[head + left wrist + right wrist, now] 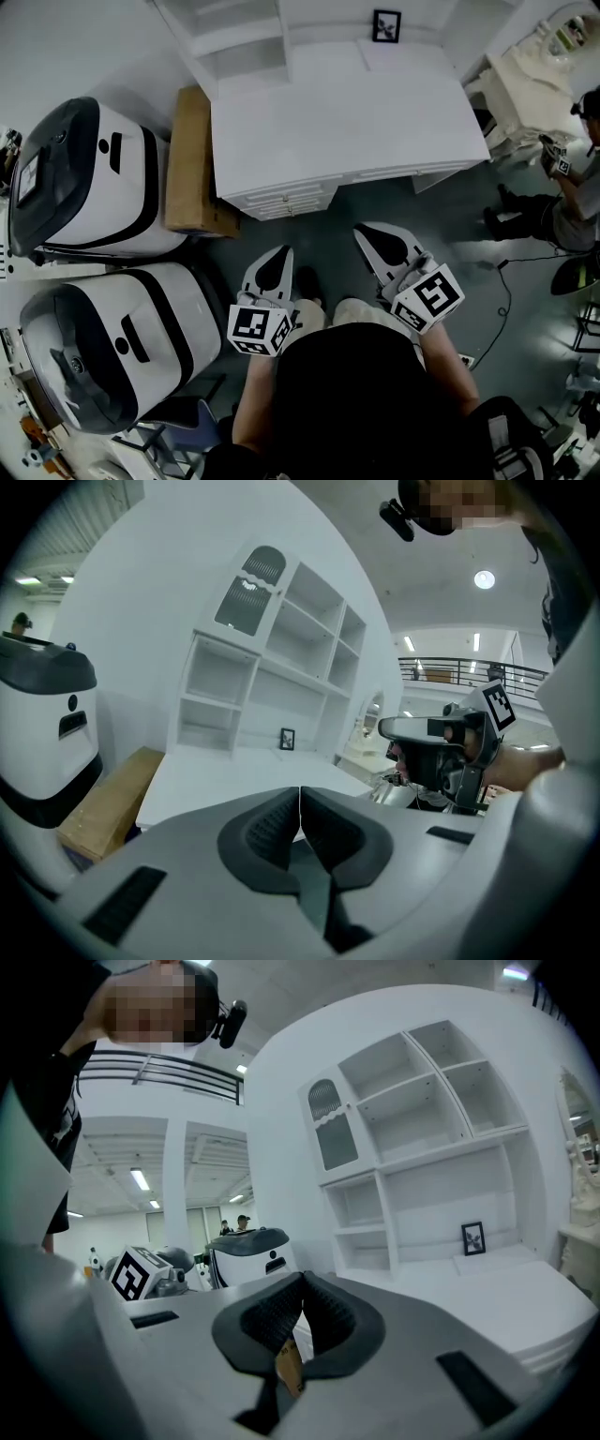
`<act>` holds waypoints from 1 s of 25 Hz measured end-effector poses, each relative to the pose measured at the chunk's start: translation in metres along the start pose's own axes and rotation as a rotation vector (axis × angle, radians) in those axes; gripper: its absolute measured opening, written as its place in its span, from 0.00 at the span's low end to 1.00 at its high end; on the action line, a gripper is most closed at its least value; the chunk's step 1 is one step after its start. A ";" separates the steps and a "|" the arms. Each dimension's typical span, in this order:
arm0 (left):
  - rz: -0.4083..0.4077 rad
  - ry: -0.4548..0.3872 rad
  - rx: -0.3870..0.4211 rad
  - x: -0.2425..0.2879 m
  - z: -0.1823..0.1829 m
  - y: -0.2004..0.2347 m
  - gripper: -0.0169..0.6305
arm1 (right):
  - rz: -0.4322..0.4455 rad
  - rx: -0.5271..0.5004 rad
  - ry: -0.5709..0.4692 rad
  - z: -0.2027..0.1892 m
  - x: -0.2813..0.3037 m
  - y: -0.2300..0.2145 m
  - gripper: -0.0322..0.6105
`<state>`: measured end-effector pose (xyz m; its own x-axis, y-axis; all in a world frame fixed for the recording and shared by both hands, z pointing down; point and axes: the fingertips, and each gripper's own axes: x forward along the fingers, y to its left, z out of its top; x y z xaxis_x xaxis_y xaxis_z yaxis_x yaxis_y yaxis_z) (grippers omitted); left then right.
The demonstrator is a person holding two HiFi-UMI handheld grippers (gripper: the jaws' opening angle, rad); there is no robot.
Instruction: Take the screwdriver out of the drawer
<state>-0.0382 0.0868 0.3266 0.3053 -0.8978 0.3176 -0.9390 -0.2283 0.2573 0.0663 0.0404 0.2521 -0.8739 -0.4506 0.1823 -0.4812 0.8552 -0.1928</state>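
No screwdriver shows in any view. The white desk has a stack of small drawers at its front left, all shut. My left gripper hovers over the floor just below those drawers, shut with nothing between its pads. My right gripper is beside it, near the desk's front edge, also shut and empty. In the left gripper view the desk top lies ahead of the jaws and the right gripper shows at the right. In the right gripper view the left gripper's marker cube shows at the left.
Two large white-and-black machines stand at the left. A cardboard box leans between them and the desk. A shelf unit and a small framed picture sit at the desk's back. Another person is at the right.
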 end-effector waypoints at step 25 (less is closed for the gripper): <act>-0.054 0.146 -0.038 0.067 -0.072 0.058 0.06 | -0.057 0.049 0.095 -0.057 0.051 -0.011 0.08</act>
<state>-0.0608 0.0409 0.4282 0.3771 -0.8198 0.4310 -0.9150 -0.2576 0.3105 0.0311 0.0230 0.3182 -0.8355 -0.4701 0.2844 -0.5349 0.8142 -0.2256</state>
